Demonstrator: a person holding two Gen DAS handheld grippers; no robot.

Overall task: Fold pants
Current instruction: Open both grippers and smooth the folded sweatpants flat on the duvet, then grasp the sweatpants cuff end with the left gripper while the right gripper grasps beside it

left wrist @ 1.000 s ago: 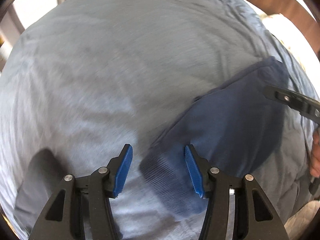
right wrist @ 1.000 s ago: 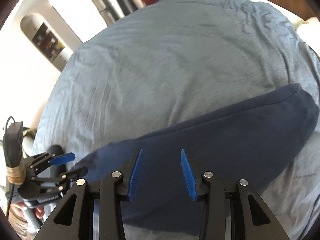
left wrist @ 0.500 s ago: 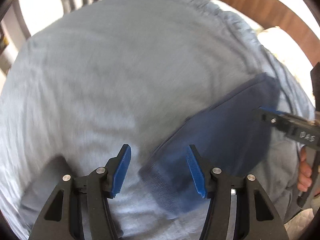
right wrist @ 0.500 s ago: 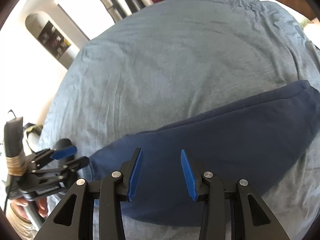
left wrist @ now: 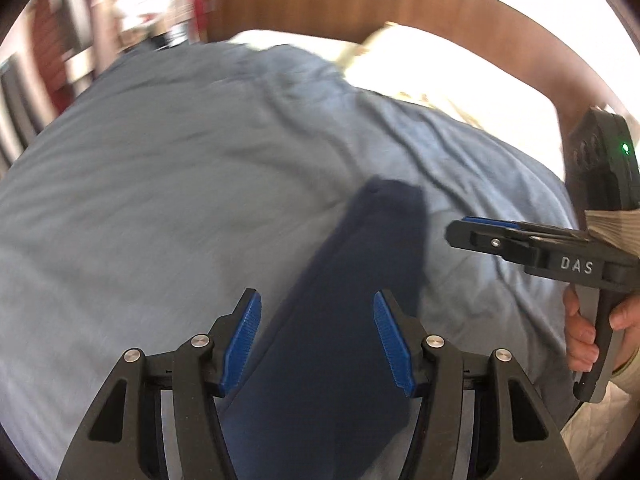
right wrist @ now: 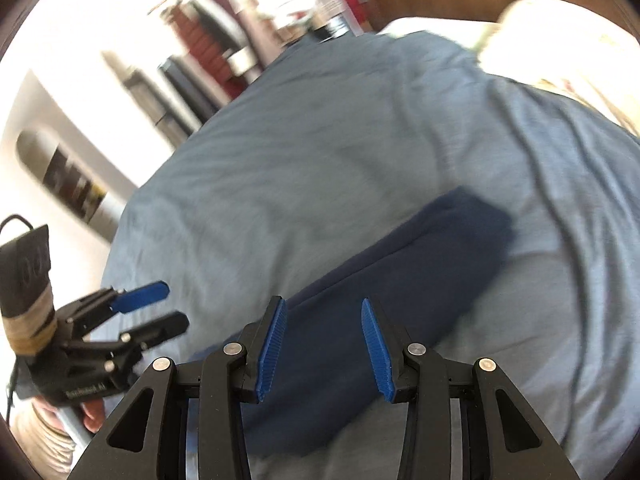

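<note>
While both claws hang over the bed, what I care about is how the pants lie from each one. Starting on my left: the left claw (left wrist: 318, 344) stands about half open with nothing between its blue ribbed pads (left wrist: 242, 346). The pants (left wrist: 344, 320) lie flat on the bedcover (left wrist: 160, 208) straight below and ahead of it, as one long narrow dark-navy strip. From this claw the strip's long axis runs almost dead ahead, away from me and a little to the right, ending in a squared-off edge further up the bed. The near part passes under the jaws and out of the bottom of the view, so I cannot see that end.

Moving right, the right claw (right wrist: 324, 348) is also parted, a bit narrower, and holds nothing. Its view shows the same strip (right wrist: 400, 292) slanting up to the right, with a seam line along its upper edge and the far end blunt and rectangular. This claw sits over the middle-to-near stretch of the cloth; the left claw shows low at the left of the same view, off the cloth's near end.

I judge the next fold to be end-to-end along that axis, so the left claw looks better placed for the near end and the right for the far edge.

The cloth looks like soft, matte knit, limp and thick enough to hold a doubled layer. The cover is a wrinkled grey-blue fabric that may drag with it. Beyond are a pale pillow (left wrist: 420, 60) and a brown wooden headboard (left wrist: 360, 4).
</note>
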